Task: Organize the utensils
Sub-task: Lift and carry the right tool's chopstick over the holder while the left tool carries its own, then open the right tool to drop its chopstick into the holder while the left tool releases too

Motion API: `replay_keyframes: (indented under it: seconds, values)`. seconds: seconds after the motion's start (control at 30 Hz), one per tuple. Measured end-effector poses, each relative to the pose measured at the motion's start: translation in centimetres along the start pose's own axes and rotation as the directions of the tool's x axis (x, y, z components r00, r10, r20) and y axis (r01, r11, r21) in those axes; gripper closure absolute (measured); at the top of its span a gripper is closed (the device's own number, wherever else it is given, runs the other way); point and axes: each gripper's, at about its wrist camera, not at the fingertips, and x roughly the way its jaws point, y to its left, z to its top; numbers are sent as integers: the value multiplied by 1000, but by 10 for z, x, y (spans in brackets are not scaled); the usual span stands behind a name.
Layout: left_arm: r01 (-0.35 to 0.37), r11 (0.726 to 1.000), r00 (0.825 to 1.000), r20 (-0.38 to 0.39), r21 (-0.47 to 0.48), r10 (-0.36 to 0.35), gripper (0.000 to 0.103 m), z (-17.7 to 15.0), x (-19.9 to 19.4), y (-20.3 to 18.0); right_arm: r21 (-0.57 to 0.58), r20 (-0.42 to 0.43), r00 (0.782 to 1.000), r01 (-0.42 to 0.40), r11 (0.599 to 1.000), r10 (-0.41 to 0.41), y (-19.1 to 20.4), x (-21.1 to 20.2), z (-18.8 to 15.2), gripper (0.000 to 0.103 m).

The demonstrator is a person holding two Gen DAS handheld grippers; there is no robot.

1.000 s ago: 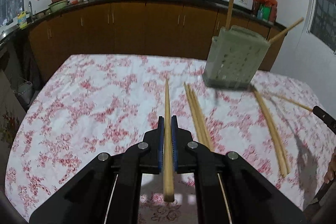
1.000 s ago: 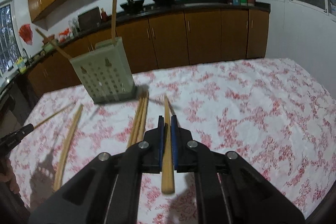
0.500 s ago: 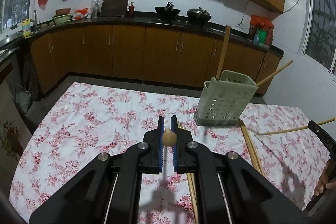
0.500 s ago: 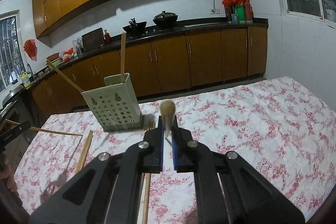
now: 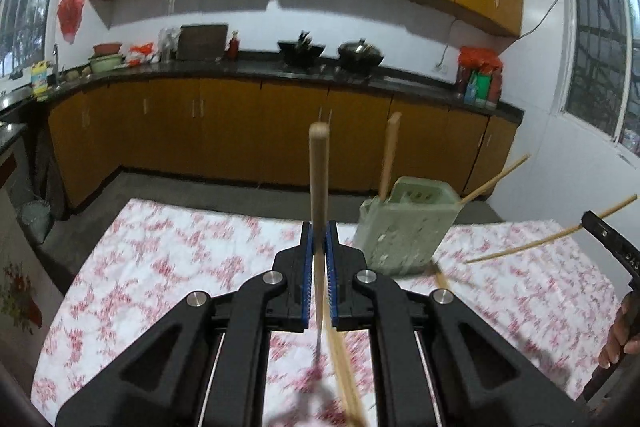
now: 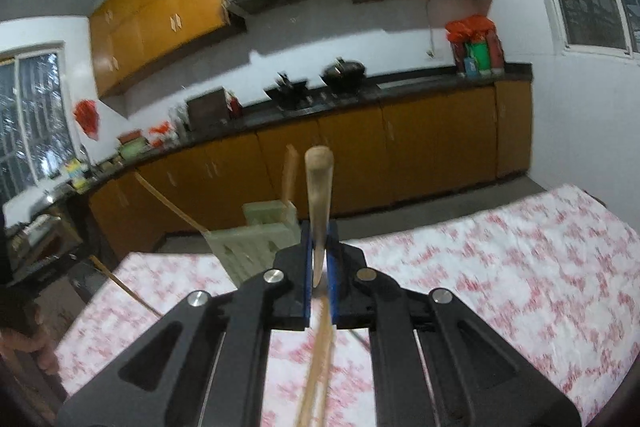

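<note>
Each gripper, left and right, grips one chopstick above the counter, near the green holder.

- Partial embossed lettering, seemingly "DAS", on the right gripper at the left wrist view's right edge; the rest is illegible.
- Nothing else can be read.

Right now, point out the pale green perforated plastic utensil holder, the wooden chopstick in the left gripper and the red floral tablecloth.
utensil holder [image 5: 404,231], left wrist view, front wall.
chopstick [image 5: 319,179], left wrist view, upper shaft.
tablecloth [image 5: 168,259], left wrist view, bare patch.
</note>
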Motion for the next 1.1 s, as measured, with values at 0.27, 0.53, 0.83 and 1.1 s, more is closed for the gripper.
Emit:
replay_keyframes:
  seconds: [0.27,0.53,0.83,1.1]
  values:
    - [71,997,985,161,-7,-69,96,53,-14,-32,-22,73,995,-73,997,74,26,6,49,95]
    - [59,998,949,313,-32,-46,96,100,16,-58,-61,-34,998,-60,996,58,42,62,74,95]
    - [46,997,963,268,-54,-30,96,77,74,-61,-58,-173,983,-72,996,61,42,113,74,95]
    - [54,996,982,186,-69,-40,92,62,95,-53,-42,-257,965,-74,996,61,46,146,57,93]
